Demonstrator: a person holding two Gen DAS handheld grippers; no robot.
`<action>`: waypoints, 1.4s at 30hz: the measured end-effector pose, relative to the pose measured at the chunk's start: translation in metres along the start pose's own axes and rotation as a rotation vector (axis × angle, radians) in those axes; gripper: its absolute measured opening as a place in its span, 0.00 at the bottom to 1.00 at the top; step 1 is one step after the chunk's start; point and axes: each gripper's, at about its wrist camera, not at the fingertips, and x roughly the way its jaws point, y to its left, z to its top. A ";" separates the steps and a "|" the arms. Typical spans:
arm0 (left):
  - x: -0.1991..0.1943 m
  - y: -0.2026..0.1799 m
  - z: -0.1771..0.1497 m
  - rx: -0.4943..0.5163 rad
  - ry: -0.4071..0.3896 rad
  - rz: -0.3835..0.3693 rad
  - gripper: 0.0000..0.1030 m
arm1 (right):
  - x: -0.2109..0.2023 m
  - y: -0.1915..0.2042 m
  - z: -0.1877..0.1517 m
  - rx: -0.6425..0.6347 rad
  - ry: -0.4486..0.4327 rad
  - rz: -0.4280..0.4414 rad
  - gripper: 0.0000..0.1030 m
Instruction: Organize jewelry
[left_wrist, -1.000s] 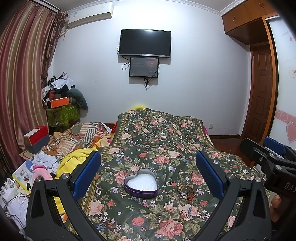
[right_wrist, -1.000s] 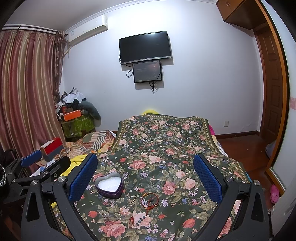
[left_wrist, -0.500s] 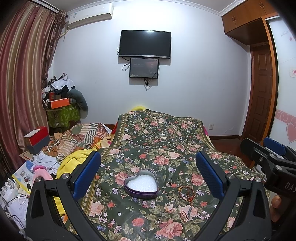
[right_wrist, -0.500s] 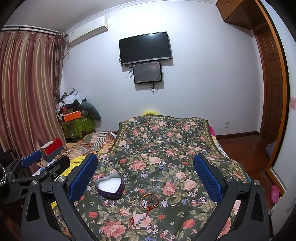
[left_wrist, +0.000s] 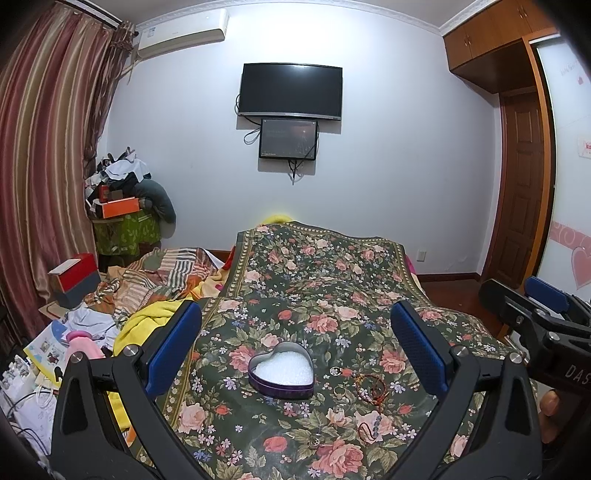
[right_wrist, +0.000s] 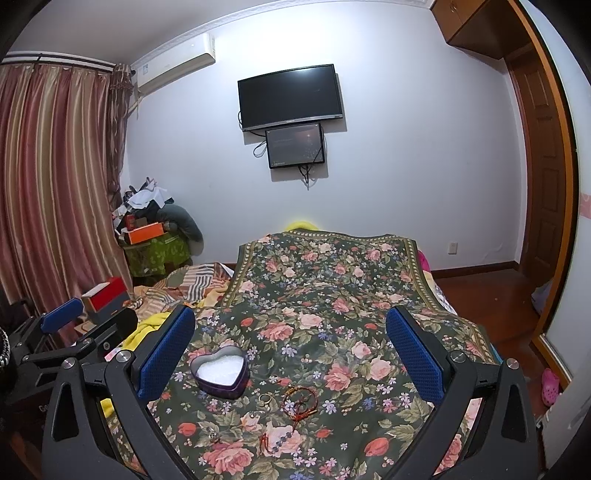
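While clutter (left_wrist: 92, 332) edges the floral cloth (left_wrist: 332, 295), 2 screens (left_wrist: 290, 92) hang beyond.

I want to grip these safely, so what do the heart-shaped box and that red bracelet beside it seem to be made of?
The heart-shaped box looks like thin metal tin: purple wall, shiny bare rim. Its white, grainy filling may be foam padding; that is uncertain. The red bracelet looks like small reddish-brown beads on cord, possibly wood; too small to tell. Both lie on a floral cloth with a matte, woven look.
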 end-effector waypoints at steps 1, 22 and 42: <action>-0.001 0.000 0.000 0.001 -0.002 0.001 1.00 | -0.001 0.000 0.000 0.000 -0.002 -0.001 1.00; -0.011 -0.001 0.005 0.001 -0.029 -0.006 1.00 | -0.004 -0.002 0.003 -0.003 -0.017 -0.007 1.00; 0.048 0.010 -0.021 -0.005 0.181 0.018 1.00 | 0.050 -0.012 -0.033 -0.025 0.194 -0.046 1.00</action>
